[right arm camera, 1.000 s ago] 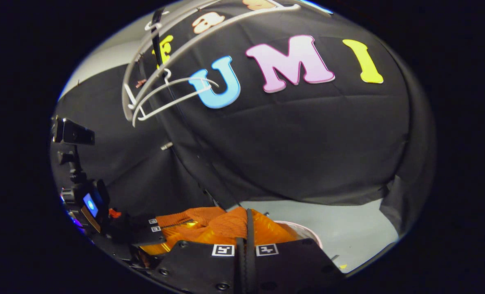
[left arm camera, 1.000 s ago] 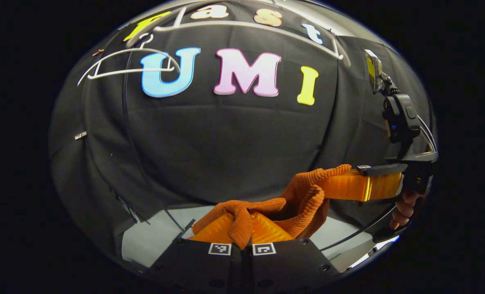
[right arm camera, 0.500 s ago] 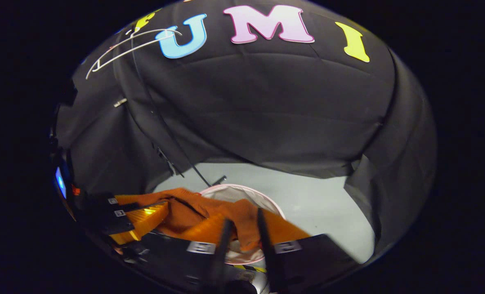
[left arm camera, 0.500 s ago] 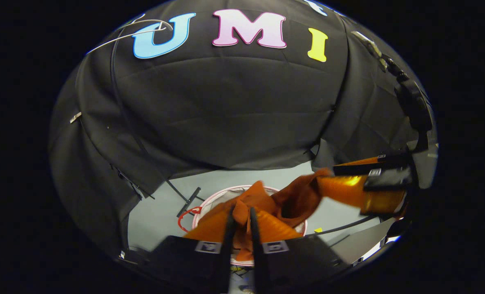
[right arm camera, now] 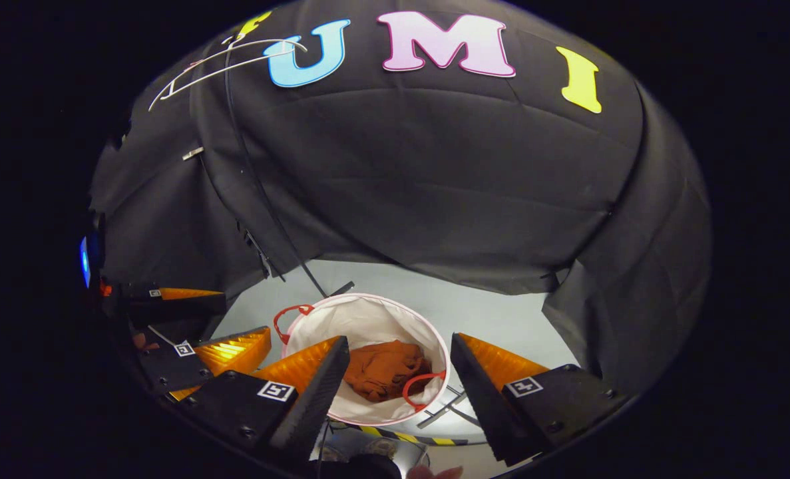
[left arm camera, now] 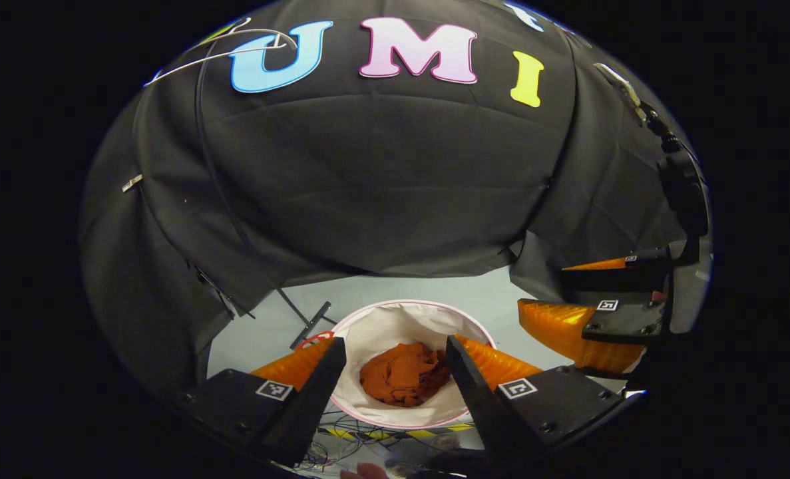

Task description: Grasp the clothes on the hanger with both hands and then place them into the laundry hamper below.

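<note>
The orange knitted garment point(left arm camera: 404, 374) point(right arm camera: 385, 369) lies crumpled at the bottom of the white round laundry hamper point(left arm camera: 395, 319) point(right arm camera: 368, 316), which stands on the floor below both grippers. My left gripper point(left arm camera: 395, 362) hangs open above the hamper, nothing between its fingers. My right gripper point(right arm camera: 400, 362) is open too, also over the hamper. The right gripper point(left arm camera: 588, 313) appears at the right edge of the left gripper view, and the left gripper point(right arm camera: 201, 349) at the lower left of the right gripper view. A bare white hanger point(left arm camera: 225, 50) point(right arm camera: 225, 60) hangs high at the upper left.
The hamper has red loop handles point(right arm camera: 421, 392) and a pink rim. A dark stand foot point(left arm camera: 308, 324) and a thin pole rest on the grey floor point(right arm camera: 501, 313) just behind the hamper. Yellow-black tape and loose cables point(left arm camera: 368, 432) lie in front of it.
Both grippers have opened and let go of the orange garment, which has dropped into the hamper. A second ago both held it bunched up higher.
</note>
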Tool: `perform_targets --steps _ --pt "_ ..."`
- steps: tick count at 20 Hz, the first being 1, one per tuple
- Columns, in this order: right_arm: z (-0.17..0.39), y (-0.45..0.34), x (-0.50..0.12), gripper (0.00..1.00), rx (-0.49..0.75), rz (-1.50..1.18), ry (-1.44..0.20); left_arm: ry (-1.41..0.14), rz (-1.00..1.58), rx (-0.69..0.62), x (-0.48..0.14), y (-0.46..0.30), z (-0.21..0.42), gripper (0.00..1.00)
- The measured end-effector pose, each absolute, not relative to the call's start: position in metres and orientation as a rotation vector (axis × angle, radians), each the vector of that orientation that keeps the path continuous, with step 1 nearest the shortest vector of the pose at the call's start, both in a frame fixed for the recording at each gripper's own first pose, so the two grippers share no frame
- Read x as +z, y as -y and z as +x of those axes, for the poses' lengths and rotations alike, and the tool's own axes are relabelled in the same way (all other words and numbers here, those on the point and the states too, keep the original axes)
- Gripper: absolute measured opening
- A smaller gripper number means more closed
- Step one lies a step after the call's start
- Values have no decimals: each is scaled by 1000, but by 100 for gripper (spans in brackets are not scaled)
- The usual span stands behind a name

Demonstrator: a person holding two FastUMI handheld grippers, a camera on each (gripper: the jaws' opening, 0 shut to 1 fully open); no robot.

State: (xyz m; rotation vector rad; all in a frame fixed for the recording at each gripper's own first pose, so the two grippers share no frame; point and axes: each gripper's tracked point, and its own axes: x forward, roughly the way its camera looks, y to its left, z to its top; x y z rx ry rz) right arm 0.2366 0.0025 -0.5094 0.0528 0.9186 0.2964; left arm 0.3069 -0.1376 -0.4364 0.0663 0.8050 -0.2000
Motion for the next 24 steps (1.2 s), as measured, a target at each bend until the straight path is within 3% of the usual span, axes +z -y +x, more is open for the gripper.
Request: perform_targets --steps 11,24 --pt "206 -11 -389 98 183 52 -701 -626 11 -209 -332 109 258 96" --pt "150 -7 -225 98 92 108 -409 -296 -39 -95 -170 45 197 96"
